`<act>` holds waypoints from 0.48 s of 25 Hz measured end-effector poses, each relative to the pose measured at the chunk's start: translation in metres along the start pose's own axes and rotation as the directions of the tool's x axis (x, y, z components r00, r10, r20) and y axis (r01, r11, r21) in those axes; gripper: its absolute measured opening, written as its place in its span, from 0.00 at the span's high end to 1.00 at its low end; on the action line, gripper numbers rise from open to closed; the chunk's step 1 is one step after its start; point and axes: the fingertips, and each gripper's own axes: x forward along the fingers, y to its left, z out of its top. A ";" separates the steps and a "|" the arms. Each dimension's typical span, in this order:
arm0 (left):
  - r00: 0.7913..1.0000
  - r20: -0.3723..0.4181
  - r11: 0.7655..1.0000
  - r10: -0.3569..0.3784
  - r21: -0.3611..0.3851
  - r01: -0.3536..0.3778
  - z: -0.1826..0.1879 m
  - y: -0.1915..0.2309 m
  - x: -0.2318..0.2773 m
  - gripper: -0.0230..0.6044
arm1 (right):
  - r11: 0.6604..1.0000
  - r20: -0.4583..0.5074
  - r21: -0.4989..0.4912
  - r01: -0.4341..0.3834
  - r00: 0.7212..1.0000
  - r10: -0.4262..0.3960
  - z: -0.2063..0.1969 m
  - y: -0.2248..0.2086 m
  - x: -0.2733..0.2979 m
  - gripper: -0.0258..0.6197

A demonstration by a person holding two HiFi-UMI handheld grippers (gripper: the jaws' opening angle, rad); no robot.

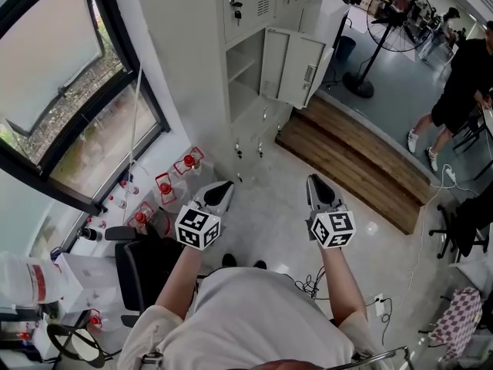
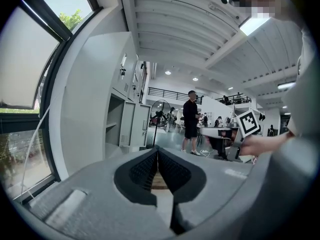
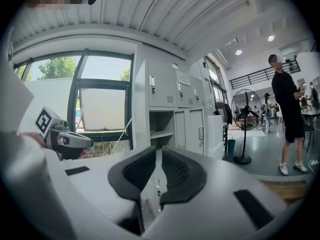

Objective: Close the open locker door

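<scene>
My left gripper [image 1: 223, 186] is pinched shut, empty. The right gripper [image 1: 315, 180] sits cracked a sliver, also empty, facing the open locker door [image 1: 299, 69].

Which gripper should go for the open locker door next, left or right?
Right, probably: the open door stands ahead on the side of the right gripper and shows just beyond its jaws in the right gripper view.

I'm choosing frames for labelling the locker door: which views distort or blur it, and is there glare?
Head view: sharp, door seen clearly from above, small glare spot on the floor. Left gripper view: strong fisheye with black corners, door small and foreshortened. Right gripper view: same fisheye, door larger, handle visible.
</scene>
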 end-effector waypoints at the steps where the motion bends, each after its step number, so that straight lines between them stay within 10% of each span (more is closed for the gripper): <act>1: 1.000 -0.002 1.000 0.000 -0.002 0.000 -0.001 -0.001 0.000 0.94 | 1.000 -0.003 0.001 -0.001 1.000 0.001 -0.001 -0.001 0.000 0.91; 12: 1.000 -0.009 1.000 0.020 -0.018 -0.020 -0.006 -0.011 0.009 0.94 | 1.000 -0.016 0.002 -0.026 1.000 0.026 -0.005 -0.013 0.001 0.83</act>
